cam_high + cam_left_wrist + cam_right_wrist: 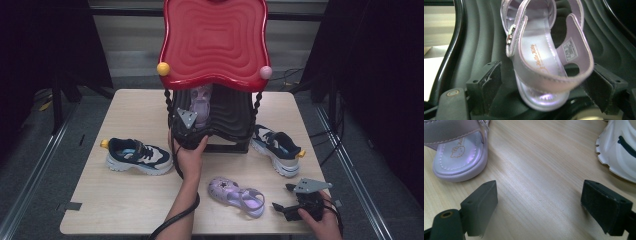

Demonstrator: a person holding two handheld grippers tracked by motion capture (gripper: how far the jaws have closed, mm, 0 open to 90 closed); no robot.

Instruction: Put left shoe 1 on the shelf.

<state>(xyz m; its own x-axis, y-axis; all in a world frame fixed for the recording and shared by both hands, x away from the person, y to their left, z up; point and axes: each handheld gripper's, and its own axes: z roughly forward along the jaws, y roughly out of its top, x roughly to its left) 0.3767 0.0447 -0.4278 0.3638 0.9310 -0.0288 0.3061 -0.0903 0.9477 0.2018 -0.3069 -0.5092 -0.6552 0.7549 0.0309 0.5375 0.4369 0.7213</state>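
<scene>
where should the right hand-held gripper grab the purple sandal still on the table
Probably the heel strap. On the purple sandal the strap arches up clear of the sole at the end nearest the right hand-held gripper, leaving an open loop a jaw can slip through. Come in low from the person's right, one jaw inside the loop and one outside. The jaws stand wide open with bare table between them.

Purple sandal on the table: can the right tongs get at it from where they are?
Probably yes. The right tongs stand open, with bare table between them and the sandal; the white sneaker sits off to the other side.
</scene>
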